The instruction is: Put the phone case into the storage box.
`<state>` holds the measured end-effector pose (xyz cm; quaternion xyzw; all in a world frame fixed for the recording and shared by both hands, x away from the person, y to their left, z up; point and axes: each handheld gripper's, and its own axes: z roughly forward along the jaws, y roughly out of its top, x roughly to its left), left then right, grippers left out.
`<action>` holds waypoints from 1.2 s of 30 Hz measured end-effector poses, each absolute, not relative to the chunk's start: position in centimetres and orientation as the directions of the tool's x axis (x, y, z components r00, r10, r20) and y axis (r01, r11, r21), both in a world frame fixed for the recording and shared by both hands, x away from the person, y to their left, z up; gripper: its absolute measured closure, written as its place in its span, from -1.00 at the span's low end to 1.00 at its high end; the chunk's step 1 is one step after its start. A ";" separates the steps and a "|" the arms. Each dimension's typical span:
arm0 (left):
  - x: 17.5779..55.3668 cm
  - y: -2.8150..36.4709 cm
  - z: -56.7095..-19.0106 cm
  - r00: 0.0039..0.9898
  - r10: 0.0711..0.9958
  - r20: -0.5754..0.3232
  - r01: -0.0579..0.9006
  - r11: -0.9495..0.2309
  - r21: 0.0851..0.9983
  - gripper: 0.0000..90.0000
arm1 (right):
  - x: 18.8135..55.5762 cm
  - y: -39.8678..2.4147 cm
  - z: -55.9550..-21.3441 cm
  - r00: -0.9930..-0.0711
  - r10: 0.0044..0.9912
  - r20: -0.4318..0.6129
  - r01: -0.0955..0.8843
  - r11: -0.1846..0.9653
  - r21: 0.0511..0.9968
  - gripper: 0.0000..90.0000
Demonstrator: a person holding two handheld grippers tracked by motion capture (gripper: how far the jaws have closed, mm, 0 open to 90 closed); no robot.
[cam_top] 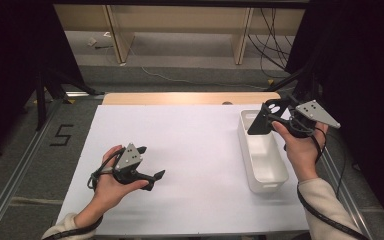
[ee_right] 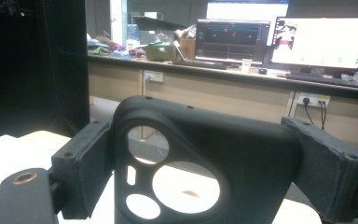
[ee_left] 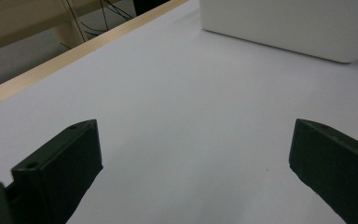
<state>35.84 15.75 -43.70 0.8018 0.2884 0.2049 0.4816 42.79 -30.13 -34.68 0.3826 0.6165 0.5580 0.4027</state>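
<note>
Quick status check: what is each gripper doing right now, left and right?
Left gripper: open, nothing between the jaws, low over the white table.
Right gripper: shut on a black rubbery phone case, above the white plastic bin.

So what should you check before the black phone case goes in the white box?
1. Right gripper pinches the black rubbery phone case on both sides: ok.
2. Case hangs above the far end of the long white plastic bin: ok.
3. Inside of the bin looks bare where it shows: ok.
4. Left gripper is open, with nothing between its jaws: ok.
5. Left gripper is well apart from the bin, over the white table cover: ok.
6. How firmly the case is held: cannot tell.
</note>
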 end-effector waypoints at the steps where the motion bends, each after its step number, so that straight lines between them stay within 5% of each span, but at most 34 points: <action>1: 35.8 15.7 -43.7 0.750 0.660 0.051 0.265 -0.370 0.890 -0.96 | 42.8 -30.1 -34.7 -0.382 0.921 -0.074 0.020 0.088 0.996 -0.66; 36: 35.9 15.7 -43.7 0.748 0.661 0.051 0.265 -0.368 0.891 -0.96 | 44.0 -29.6 -34.6 -0.361 0.927 -0.107 0.017 0.121 0.993 -0.66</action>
